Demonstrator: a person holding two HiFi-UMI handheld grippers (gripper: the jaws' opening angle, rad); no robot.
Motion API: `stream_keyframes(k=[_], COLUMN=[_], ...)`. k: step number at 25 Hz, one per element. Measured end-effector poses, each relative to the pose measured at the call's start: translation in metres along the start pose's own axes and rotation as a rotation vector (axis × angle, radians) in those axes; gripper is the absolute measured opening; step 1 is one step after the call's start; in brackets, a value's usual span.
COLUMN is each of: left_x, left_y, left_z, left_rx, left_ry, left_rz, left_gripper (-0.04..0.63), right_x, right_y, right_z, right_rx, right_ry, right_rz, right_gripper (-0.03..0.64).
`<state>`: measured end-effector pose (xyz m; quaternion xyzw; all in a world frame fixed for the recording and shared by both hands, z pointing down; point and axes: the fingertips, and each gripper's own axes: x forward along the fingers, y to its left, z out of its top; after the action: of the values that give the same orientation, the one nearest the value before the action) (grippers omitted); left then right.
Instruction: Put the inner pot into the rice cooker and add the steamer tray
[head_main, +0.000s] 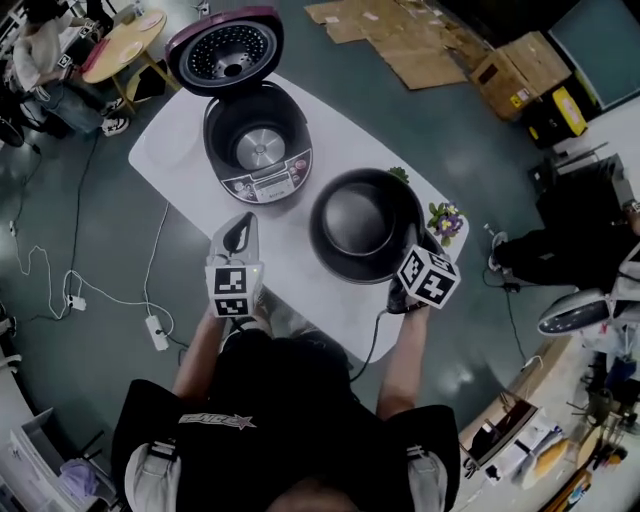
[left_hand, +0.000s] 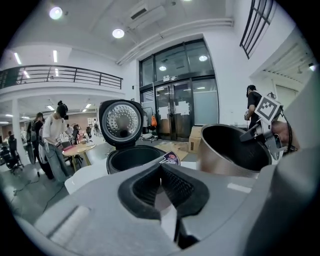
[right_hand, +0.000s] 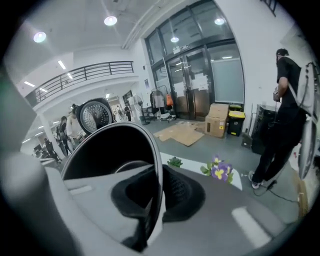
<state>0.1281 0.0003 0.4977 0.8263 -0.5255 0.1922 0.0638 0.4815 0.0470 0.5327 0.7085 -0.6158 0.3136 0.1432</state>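
Between the fingers (right_hand: 184, 194) of the right gripper (right_hand: 158, 184) the near-right rim of the pot (head_main: 355, 222) is clamped, one pad inside the wall and one outside. Nothing else is gripped there. Just beyond the pot, at the table's right end, purple flowers (head_main: 446, 219) and a small green plant (head_main: 398, 174) are seen, close to the pot's far side but not touching it.

The left gripper (head_main: 240, 228) is seen with its pads pressed together and nothing between them. It is held to the left of the pot and near of the cooker (head_main: 258, 145), apart from both. No object is found between the pot and the cooker's mouth.

Both grippers are pointed away from the person and somewhat downward, each held out in front of the body on a bent arm.

The pot is shown empty, dark inside, with its mouth up and tipped a little toward the left. Whether its base touches the table (head_main: 175, 150) cannot be told. The cooker is stood at the far left of the table with its lid (head_main: 225, 48) raised upright behind it; its chamber is empty, and a bare metal plate is seen at the bottom.

Further out, a power strip (head_main: 157, 332) is seen on the floor at the left and flattened cardboard (head_main: 400, 40) on the floor at the far side.
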Motion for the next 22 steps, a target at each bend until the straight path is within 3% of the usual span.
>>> stream_keyframes(k=[12, 22], left_x=[-0.008, 0.004], left_y=[0.072, 0.144], left_z=[0.024, 0.043], left_rx=[-0.005, -0.014], left_ry=[-0.084, -0.127], left_rz=[0.063, 0.077], left_gripper=[0.011, 0.011], right_x=[-0.013, 0.005], right_y=[0.078, 0.151], right_z=[0.079, 0.126], right_rx=[-0.021, -0.03], right_ry=[-0.167, -0.223], right_rz=[0.087, 0.126], right_gripper=[0.025, 0.028])
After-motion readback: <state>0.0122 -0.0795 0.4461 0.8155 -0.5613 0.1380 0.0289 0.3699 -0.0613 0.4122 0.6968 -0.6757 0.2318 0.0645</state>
